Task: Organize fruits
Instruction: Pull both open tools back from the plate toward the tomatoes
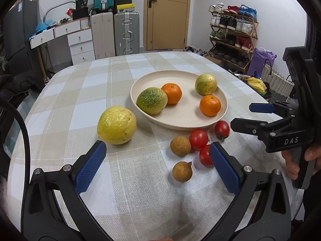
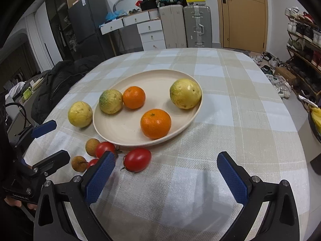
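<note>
A cream plate (image 1: 180, 120) (image 2: 124, 124) on the checked tablecloth holds two oranges (image 1: 171, 93) (image 1: 210, 105) and two yellow-green round fruits (image 1: 151, 100) (image 1: 206, 84). Left of the plate, on the cloth, lies a bigger yellow fruit (image 1: 116, 125) (image 2: 80, 114). In front of the plate lie three cherry tomatoes (image 1: 198, 139) (image 1: 222, 129) (image 1: 205, 155) and two brown longans (image 1: 180, 146) (image 1: 182, 171). My left gripper (image 1: 157, 150) (image 2: 58, 140) stands open just short of them, nothing between its pads. My right gripper (image 2: 166, 158) (image 1: 245, 116) is open and empty, with a tomato (image 2: 137, 159) near its left finger.
A dark bowl of bananas (image 1: 256, 84) sits beyond the table's right edge beside a woven basket (image 1: 276, 84). A black jacket (image 2: 58, 84) lies past the left edge. Suitcases (image 1: 126, 34), drawers and a shoe rack (image 1: 232, 34) line the far wall.
</note>
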